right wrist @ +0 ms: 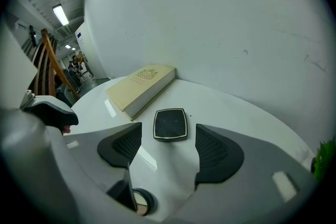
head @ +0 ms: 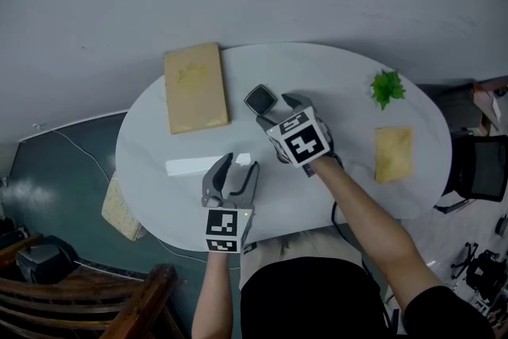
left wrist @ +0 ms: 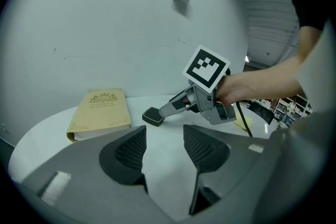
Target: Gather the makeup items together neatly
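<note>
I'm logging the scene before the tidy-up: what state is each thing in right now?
Left gripper: jaws apart, empty.
Right gripper: jaws apart, nothing between the pads.
Compact: closed, lying flat just ahead of the right gripper, not gripped.
Book: closed, lying flat.
Yellow cloth: lying flat, apart from both grippers.

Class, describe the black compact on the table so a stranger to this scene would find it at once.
Start at the white oval table and find the tan book near its far edge. Just right of the book, before the open right gripper, lies the compact: the only small dark rounded square there, flat, with a thin pale rim.
</note>
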{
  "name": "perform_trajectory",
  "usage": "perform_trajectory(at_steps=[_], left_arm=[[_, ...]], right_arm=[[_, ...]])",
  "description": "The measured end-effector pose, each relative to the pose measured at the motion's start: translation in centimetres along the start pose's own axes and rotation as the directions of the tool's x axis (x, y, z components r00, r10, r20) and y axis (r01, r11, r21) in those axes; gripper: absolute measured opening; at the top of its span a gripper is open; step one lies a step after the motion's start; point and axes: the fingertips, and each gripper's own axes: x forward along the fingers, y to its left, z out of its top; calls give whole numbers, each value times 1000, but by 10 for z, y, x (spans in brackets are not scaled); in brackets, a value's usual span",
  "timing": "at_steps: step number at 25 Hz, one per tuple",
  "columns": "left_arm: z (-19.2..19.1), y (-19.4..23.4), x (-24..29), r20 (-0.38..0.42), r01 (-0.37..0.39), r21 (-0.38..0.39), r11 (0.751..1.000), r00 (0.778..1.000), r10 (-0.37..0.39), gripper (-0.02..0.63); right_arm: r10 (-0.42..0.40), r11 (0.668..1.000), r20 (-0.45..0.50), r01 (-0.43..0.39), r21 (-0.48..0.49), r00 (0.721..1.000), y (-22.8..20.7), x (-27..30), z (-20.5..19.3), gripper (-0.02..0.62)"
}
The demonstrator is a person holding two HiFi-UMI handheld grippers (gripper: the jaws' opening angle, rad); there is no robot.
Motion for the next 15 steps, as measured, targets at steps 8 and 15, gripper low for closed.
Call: perform_trajectory(at_steps=[8,15], left_arm=[[3,13,3,-2,2,-19,1000,1000,-2,221],[1,17,6,-10,11,-29,1000,1000,-11,221]], right_arm=[[-7,1000,-45,6,-12,999,-1,27,4,319],[0,1000,-80,-2,-20,997,3,47,0,319]])
